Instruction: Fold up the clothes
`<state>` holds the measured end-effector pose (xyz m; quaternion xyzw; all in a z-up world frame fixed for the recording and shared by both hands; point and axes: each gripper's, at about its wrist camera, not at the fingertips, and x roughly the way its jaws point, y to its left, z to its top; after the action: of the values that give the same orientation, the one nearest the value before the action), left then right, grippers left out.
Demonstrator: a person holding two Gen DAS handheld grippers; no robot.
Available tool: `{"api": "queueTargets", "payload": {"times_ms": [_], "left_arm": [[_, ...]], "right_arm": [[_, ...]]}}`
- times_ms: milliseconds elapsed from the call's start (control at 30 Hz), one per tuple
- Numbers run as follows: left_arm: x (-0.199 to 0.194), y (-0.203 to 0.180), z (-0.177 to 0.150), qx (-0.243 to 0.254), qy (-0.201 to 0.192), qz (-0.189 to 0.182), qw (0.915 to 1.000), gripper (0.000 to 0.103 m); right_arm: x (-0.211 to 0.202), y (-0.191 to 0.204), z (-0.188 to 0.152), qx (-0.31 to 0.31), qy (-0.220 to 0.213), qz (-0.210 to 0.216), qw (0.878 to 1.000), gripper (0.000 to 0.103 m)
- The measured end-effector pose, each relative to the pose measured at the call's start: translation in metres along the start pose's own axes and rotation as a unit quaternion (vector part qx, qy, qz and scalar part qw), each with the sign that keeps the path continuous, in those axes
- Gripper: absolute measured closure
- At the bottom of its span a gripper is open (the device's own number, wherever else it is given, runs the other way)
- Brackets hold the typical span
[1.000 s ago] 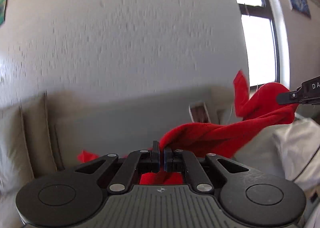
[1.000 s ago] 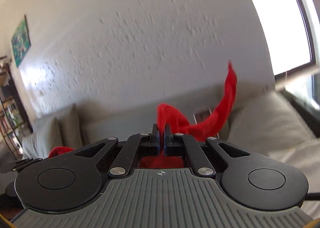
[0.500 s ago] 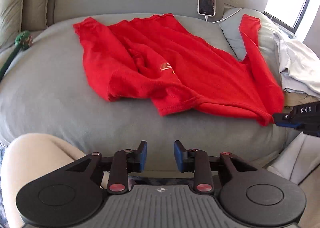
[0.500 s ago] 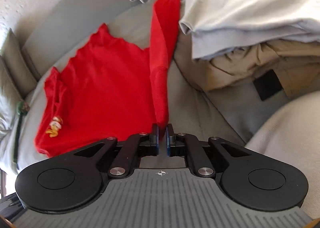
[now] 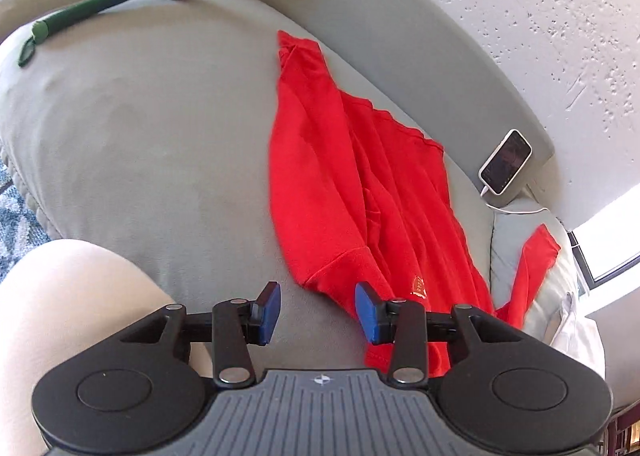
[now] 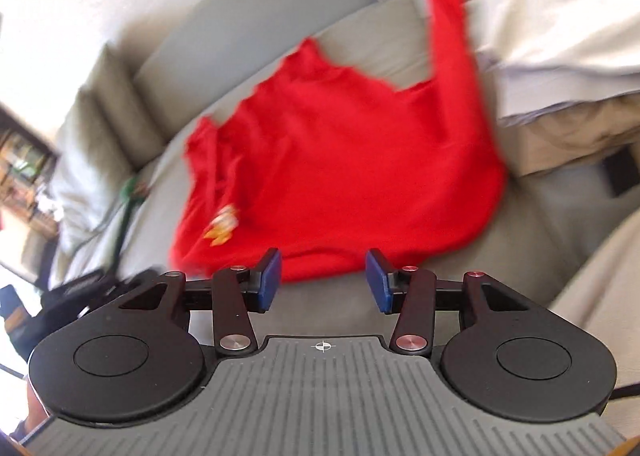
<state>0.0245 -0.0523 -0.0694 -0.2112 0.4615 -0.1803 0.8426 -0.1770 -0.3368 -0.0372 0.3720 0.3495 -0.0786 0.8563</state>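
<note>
A red long-sleeved shirt [image 5: 360, 184] lies spread and rumpled on the grey sofa seat [image 5: 140, 136], with a small yellow logo near its front hem. It also shows in the right wrist view [image 6: 340, 176], one sleeve running up to the right. My left gripper [image 5: 318, 308] is open and empty, just short of the shirt's near hem. My right gripper [image 6: 324, 280] is open and empty, just in front of the shirt's near edge.
A phone [image 5: 506, 162] on a white cable leans against the sofa back. A green stick-shaped toy [image 5: 108, 0] lies at the far left. A pile of white and tan clothes [image 6: 560, 36] lies to the right of the shirt. The person's knee [image 5: 60, 316] is at near left.
Both grippers held the red shirt in the air; it has been laid on the sofa. The left let go first, then the right opened. Both have pulled back to the near edge.
</note>
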Motion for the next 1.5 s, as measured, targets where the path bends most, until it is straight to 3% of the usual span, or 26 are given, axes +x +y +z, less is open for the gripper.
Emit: {"api": "queueTargets", "payload": {"times_ms": [133, 233, 367, 433, 600, 800, 967, 1167, 1367, 1433, 1467, 1500], "left_arm": [[0.002, -0.004, 0.001, 0.008, 0.0, -0.002, 1.0, 0.066], [-0.004, -0.007, 0.004, 0.019, -0.009, -0.009, 0.9997, 0.066], [-0.018, -0.003, 0.01, 0.026, -0.033, -0.002, 0.9991, 0.065], [-0.023, 0.002, 0.013, 0.021, -0.036, -0.001, 0.9991, 0.063], [-0.015, 0.008, 0.014, 0.011, -0.016, 0.002, 0.9998, 0.063], [0.014, 0.004, 0.011, 0.006, 0.026, -0.019, 0.9995, 0.059], [0.041, -0.002, 0.019, -0.041, 0.027, -0.074, 0.9961, 0.059], [0.058, -0.029, 0.042, -0.01, -0.023, -0.105, 0.9942, 0.059], [0.096, -0.042, 0.056, 0.012, -0.01, -0.123, 0.9923, 0.059], [0.106, -0.048, 0.058, 0.025, -0.001, -0.115, 0.993, 0.062], [0.111, -0.05, 0.059, 0.03, 0.005, -0.111, 0.9934, 0.069], [0.114, -0.051, 0.059, 0.033, 0.01, -0.107, 0.9936, 0.083]], "right_arm": [[0.029, 0.038, -0.011, -0.086, 0.054, 0.037, 0.994, 0.057], [0.054, 0.069, -0.019, -0.155, 0.095, 0.058, 0.982, 0.076], [0.096, 0.09, -0.013, -0.141, 0.156, 0.088, 0.974, 0.076], [0.114, 0.09, 0.0, -0.108, 0.153, 0.075, 0.979, 0.076], [0.141, 0.063, 0.053, 0.013, 0.071, 0.051, 0.996, 0.076], [0.162, 0.022, 0.084, 0.141, 0.069, 0.06, 0.986, 0.074], [0.165, 0.011, 0.085, 0.15, 0.076, 0.066, 0.983, 0.073], [0.165, 0.007, 0.086, 0.141, 0.082, 0.071, 0.984, 0.074], [0.167, 0.006, 0.086, 0.129, 0.085, 0.073, 0.985, 0.074], [0.168, 0.004, 0.085, 0.128, 0.086, 0.074, 0.985, 0.074], [0.168, 0.004, 0.085, 0.127, 0.086, 0.075, 0.985, 0.074], [0.168, 0.003, 0.084, 0.127, 0.086, 0.075, 0.985, 0.074]]}}
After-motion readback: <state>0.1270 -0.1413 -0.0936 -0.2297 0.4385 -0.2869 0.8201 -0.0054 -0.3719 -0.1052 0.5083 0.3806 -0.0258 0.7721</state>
